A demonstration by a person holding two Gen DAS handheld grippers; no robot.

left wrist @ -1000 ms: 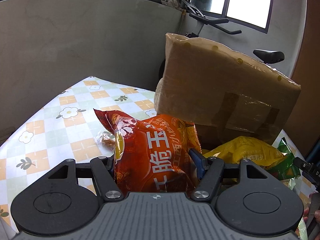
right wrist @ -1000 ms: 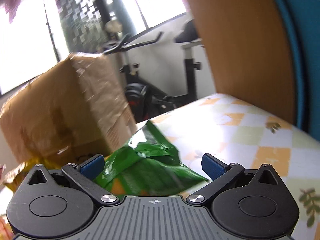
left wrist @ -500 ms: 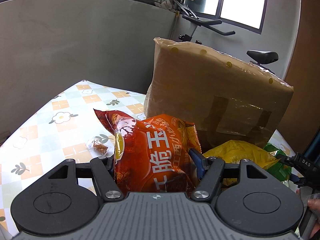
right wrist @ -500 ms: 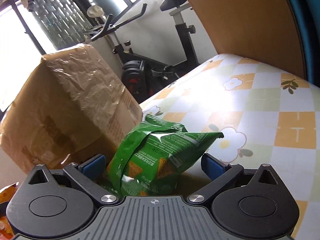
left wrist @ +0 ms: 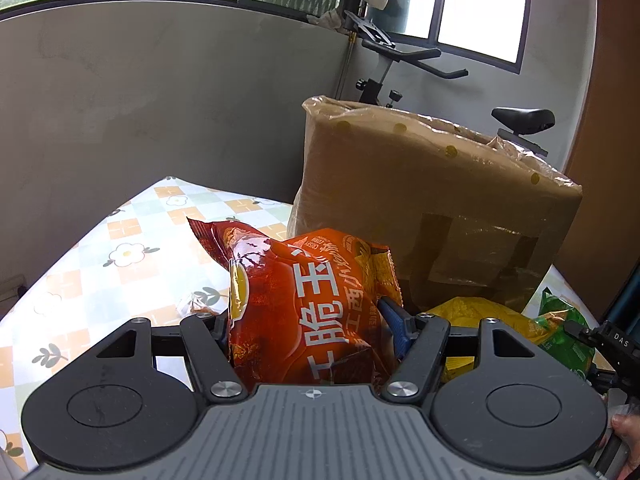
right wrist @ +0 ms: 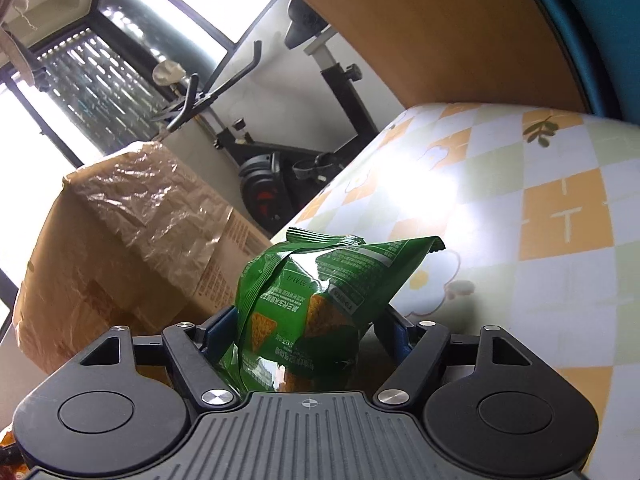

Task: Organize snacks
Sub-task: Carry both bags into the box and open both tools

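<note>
cardboard box (left wrist: pixel 432 208) on table (left wrist: pixel 132 248), exercise bike (left wrist: pixel 404 60) behind it

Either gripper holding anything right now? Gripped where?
Left gripper grips the orange snack bag across its lower body. Right gripper is closing on the green chip bag, around its lower half.

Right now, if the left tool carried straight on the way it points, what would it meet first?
Probably the plastic-wrapped cardboard box, directly behind the red snack bag gripped in the left tool; the gap between bag and box is unclear.
</note>
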